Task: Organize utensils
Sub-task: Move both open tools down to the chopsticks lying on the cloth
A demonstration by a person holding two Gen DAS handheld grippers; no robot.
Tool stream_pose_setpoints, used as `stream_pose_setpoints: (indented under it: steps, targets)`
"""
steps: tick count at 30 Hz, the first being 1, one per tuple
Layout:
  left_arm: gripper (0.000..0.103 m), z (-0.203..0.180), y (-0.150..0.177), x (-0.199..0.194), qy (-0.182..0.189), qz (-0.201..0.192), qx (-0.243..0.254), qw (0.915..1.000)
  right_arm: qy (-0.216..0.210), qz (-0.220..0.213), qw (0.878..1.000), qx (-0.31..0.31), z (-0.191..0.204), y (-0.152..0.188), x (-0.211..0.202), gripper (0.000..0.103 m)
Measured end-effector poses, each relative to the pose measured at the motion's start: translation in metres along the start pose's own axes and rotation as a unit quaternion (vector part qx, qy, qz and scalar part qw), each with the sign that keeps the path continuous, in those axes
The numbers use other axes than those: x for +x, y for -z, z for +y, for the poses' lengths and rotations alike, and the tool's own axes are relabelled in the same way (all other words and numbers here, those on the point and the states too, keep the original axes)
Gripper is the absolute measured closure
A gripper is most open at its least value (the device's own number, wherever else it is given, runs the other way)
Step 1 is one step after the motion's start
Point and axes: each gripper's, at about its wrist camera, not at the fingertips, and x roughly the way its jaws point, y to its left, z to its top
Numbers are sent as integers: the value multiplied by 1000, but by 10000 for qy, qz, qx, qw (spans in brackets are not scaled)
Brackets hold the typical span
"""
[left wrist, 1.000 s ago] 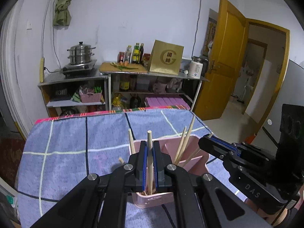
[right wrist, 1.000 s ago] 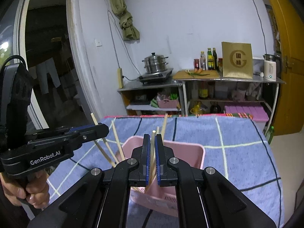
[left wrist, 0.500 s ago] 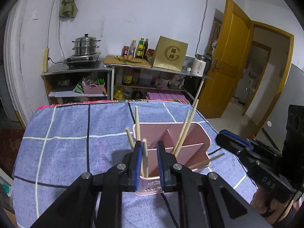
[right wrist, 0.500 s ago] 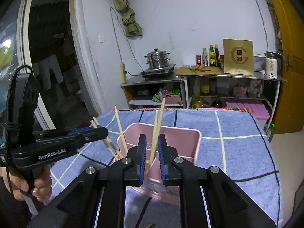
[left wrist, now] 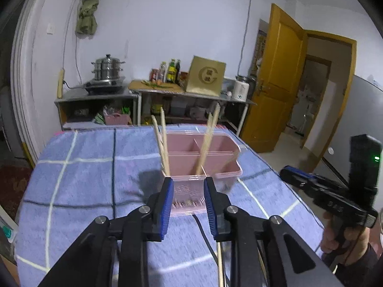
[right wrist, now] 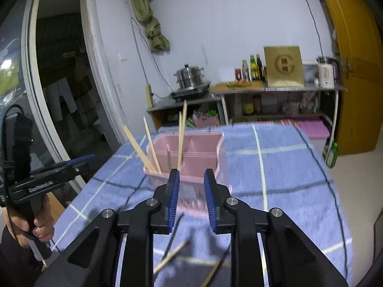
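left tongs (left wrist: 188, 198): jaws opening, nothing between them
right tongs (right wrist: 191, 196): jaws opening, empty too
pink caddy (left wrist: 203, 157): just ahead of both tongs, chopsticks (left wrist: 162, 141) standing inside
loose chopsticks (right wrist: 170, 258): on blue cloth under right tongs
handling: light, stiff, slippery; likely pinch mid-shaft

one pink holder (right wrist: 203, 153), six upright chopsticks (right wrist: 182, 129), two grippers (right wrist: 190, 196)

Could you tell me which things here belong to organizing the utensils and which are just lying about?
Job:
pink holder
chopsticks standing in it
loose chopsticks on the cloth

Lying about:
steamer pot
bottles
gold box
kettle
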Motion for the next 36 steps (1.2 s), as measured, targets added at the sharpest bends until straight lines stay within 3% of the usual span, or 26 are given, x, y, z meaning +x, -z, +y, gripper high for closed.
stream_pose_setpoints:
  steps: [7,18,28,36]
  targets:
    - [77,-20,49,34,233,675,144,9973,-33,762,9965,347,-20,40,31,80]
    - [77,-28,89,81,438,1466,52,9882,-268,1454,9861,758,-40,70,70,80]
    - [77,-41,106,94,685,1840,256,9802,-141,1625,9834,791,-47,79,76,80]
    - [77,-48,117,98,225,1855,659,9802,-111,1664,9831,755,-46,80,77,80]
